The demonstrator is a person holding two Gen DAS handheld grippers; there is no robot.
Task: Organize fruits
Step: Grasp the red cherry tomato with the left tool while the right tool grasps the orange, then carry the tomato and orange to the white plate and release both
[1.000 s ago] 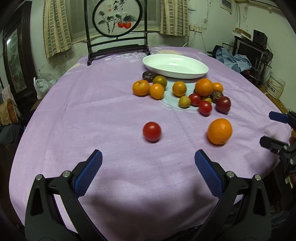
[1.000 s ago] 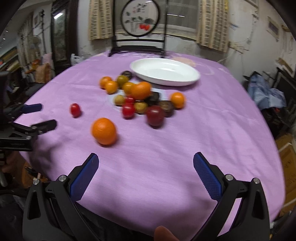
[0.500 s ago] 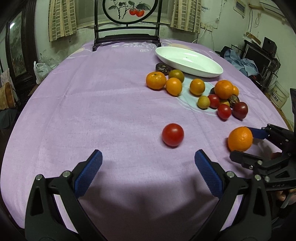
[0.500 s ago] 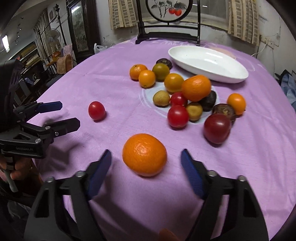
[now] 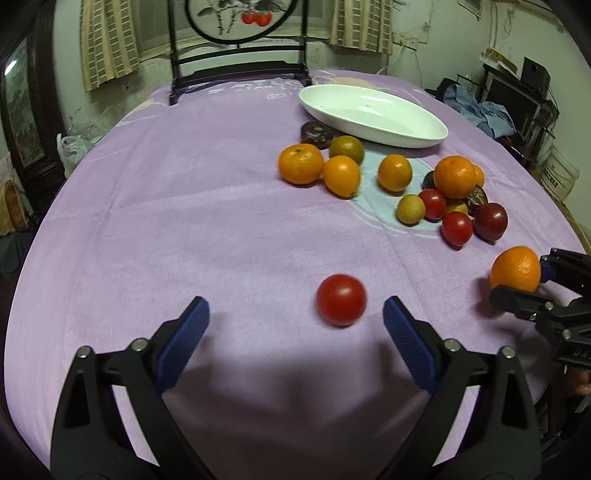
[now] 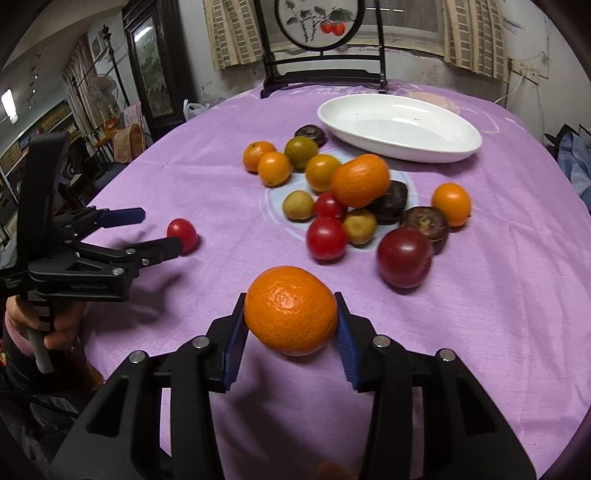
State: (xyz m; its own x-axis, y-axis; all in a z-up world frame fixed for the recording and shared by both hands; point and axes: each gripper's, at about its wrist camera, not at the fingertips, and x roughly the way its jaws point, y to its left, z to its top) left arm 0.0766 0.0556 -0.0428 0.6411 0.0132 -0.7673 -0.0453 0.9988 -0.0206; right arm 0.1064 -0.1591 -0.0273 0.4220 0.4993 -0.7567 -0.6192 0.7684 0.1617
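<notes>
Clamping the orange [image 6: 290,309] between its blue pads, your right gripper [image 6: 291,328] sits on the near side of the fruit pile, with the white dish [image 6: 400,127] straight beyond that pile. Your left gripper [image 5: 295,325] is spread wide, the lone tomato [image 5: 341,300] just ahead, nearer its right finger.

This is a lived-in home, likely a dining or sitting room. A round table under a purple tablecloth [image 5: 184,206] holds a white oval dish [image 5: 373,114] and loose fruit. Behind it stands a dark wooden screen with a round painted panel of red fruits [image 6: 319,24], before a window with checked curtains [image 6: 231,33]. A dark wood cabinet with a glass door [image 6: 151,70], an electric fan [image 6: 99,88], a plastic bag [image 5: 74,147] and piled clothes [image 5: 476,110] crowd the edges.
</notes>
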